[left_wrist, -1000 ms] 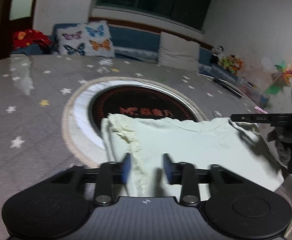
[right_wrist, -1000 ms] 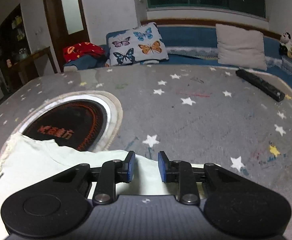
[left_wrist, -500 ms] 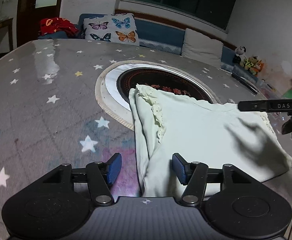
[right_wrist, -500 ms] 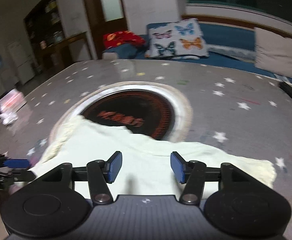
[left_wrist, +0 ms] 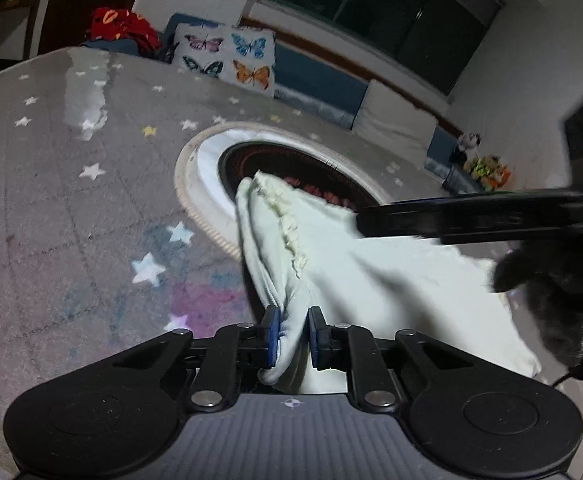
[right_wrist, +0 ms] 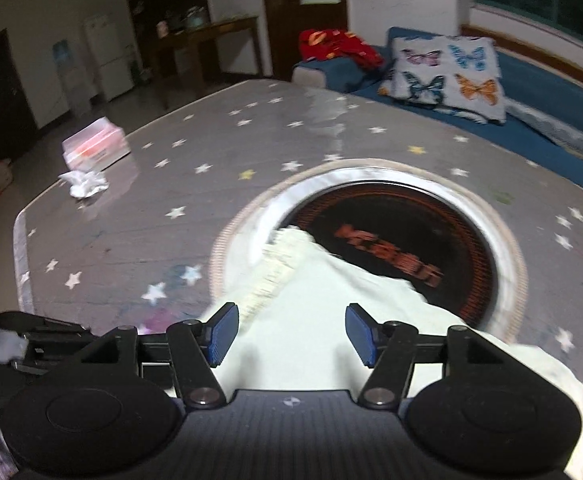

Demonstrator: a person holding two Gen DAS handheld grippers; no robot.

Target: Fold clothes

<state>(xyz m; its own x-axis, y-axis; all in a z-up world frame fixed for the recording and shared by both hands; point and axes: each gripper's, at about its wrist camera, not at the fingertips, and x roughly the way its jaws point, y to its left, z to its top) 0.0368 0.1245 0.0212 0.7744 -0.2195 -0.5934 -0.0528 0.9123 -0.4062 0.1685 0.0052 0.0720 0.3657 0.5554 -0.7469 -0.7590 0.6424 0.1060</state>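
Grey, star-printed tablecloth (left_wrist: pixel 71 208) fills the left half of the left wrist view, with a glare patch near the upper left and a purple stain just left of the bottom centre. Above it, at the upper left, a red blanket (left_wrist: pixel 125 32) lies on the blue bench, and a butterfly cushion (left_wrist: pixel 227 60) leans a little right of that. At the frame's centre sits the round dark inset (left_wrist: pixel 291 168) with its pale ring. The pale green garment (left_wrist: pixel 371 280) lies over the lower right part of that ring and spreads towards the right edge, its frilled hem running from centre down to the bottom centre. There the left gripper (left_wrist: pixel 290 338) has its blue pads pressed narrow onto a bunched fold of the garment. A blurred black bar of the other tool crosses the right side above the cloth.

In the right wrist view, a pink-and-white box (right_wrist: pixel 95 148) and a crumpled tissue (right_wrist: pixel 85 184) sit at the table's left edge. The garment (right_wrist: pixel 311 320) lies at lower centre, overlapping the inset's ring (right_wrist: pixel 507 264), and continues to the lower right. The right gripper (right_wrist: pixel 291 334) hovers over it with jaws spread wide, nothing between them. The cushion (right_wrist: pixel 451 76) shows at the upper right.
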